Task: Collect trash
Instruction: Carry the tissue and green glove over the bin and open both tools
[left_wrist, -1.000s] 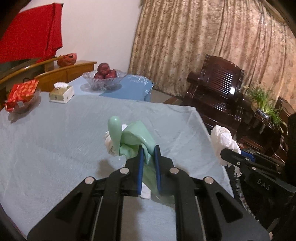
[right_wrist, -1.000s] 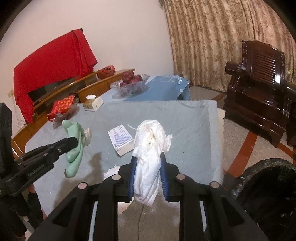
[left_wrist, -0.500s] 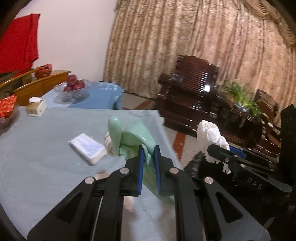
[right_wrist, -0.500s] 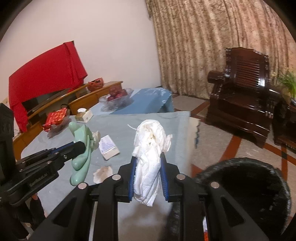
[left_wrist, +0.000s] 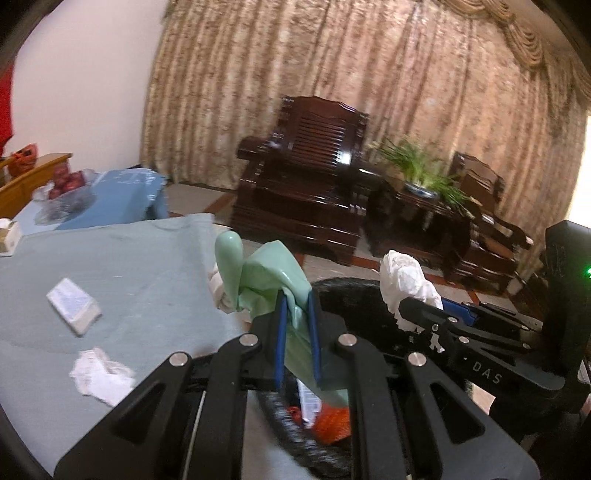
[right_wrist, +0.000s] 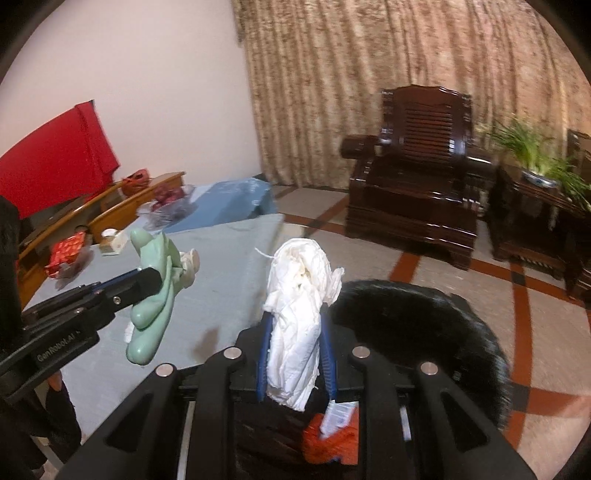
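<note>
A pale green glove (left_wrist: 275, 275) is sitting clamped in the left hand-held gripper (left_wrist: 295, 317), its long axis running upright, fingers pointing up. A white paper wad (right_wrist: 299, 314) is standing upright, pinched in the right hand-held gripper (right_wrist: 297, 350). Both are hanging over the black trash bag (right_wrist: 424, 314) beside the table (left_wrist: 129, 258), where a crumpled tissue (left_wrist: 99, 376) and a small white box (left_wrist: 74, 308) are lying. A dark wooden armchair (right_wrist: 417, 177) is standing beyond.
</note>
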